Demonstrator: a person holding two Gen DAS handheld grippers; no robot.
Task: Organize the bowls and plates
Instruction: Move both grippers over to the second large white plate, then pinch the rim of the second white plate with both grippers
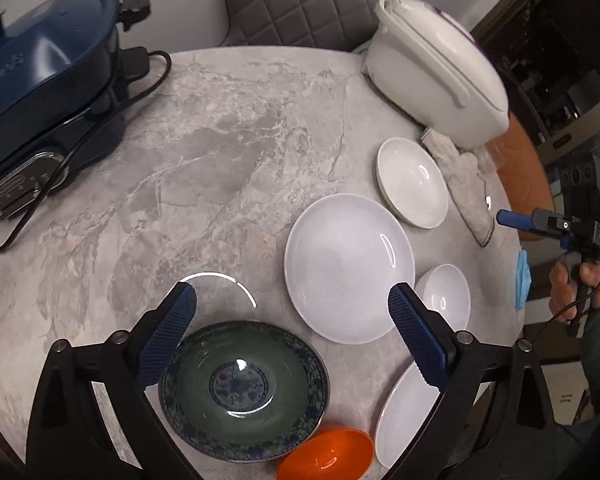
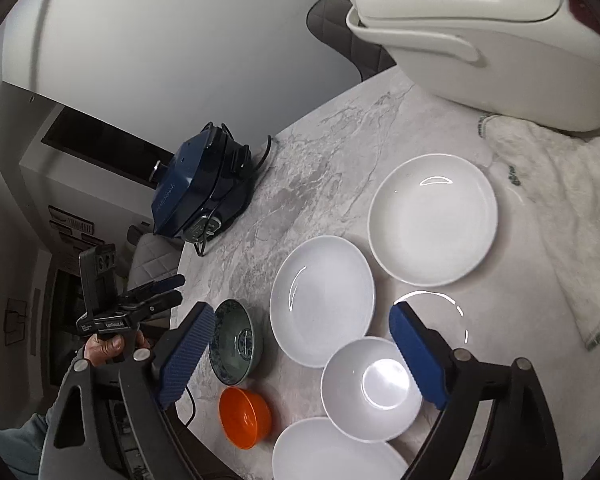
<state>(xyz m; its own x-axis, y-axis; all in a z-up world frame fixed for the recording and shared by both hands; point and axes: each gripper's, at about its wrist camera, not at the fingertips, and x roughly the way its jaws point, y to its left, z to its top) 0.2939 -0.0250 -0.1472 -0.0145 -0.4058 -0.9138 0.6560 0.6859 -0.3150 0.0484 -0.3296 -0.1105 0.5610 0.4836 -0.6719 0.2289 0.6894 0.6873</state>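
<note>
Your left gripper [image 1: 292, 336] hangs wide open and empty over the marble table [image 1: 204, 152], just above the patterned green bowl [image 1: 244, 390], with the orange bowl [image 1: 325, 456] touching that bowl's near rim. Your right gripper [image 2: 301, 354] is spread wide too, gripping nothing, above the small white bowl [image 2: 369, 390]. From the left wrist you get the big white plate [image 1: 349, 268] centre stage, the deep white dish [image 1: 411, 182] beyond it by the cloth [image 1: 465, 184], and a near plate [image 1: 403, 416] half hidden behind a finger. The right wrist shows that near plate's rim tucked under the small white bowl, which the left view cannot tell. Only the left view catches the blue mask [image 1: 523, 280] at the table's edge. The cooker [image 2: 487, 36] and blue appliance [image 2: 198, 188] show in both.
</note>
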